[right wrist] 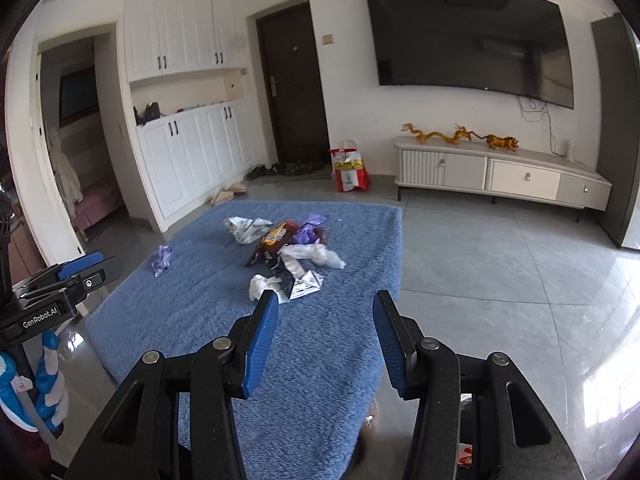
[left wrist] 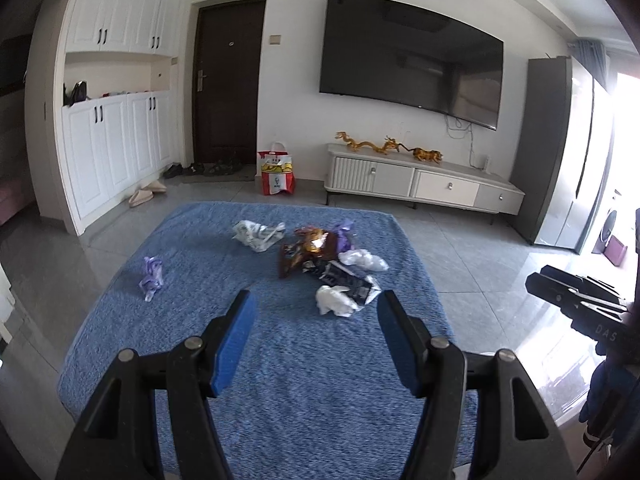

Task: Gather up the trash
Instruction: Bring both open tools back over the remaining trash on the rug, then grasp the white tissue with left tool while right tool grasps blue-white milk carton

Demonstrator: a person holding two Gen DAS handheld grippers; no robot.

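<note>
A: How were the jaws seen?

B: The left gripper (left wrist: 316, 300) was pictured low in its frame with blue pads (left wrist: 236, 340) spread wide and nothing gripped between them; only the blue rug (left wrist: 200, 320) was framed in the gap. The right gripper (right wrist: 326, 300) was caught with its jaws parted somewhat less, likewise empty, nothing touched by either pad.

A: And where was the trash found?

B: A heap of trash (left wrist: 320, 256) was shown at the centre of the rug, beyond both sets of fingertips: a brown snack wrapper (left wrist: 304, 248), a crumpled white tissue (left wrist: 334, 300) nearest the left gripper, a black-and-white wrapper (left wrist: 348, 280), white plastic (left wrist: 364, 260) and a printed white bag (left wrist: 258, 234). A purple scrap (left wrist: 151, 278) was left apart at the rug's left side.

A: What else was recorded?

B: A red-and-white carrier bag (left wrist: 276, 174) was seen on the tiled floor behind the rug, a television (left wrist: 412, 60) mounted upper right above a low cabinet (left wrist: 424, 180), and a dark door (left wrist: 228, 80) upper centre. Nothing was seen between the jaws and the heap.
</note>
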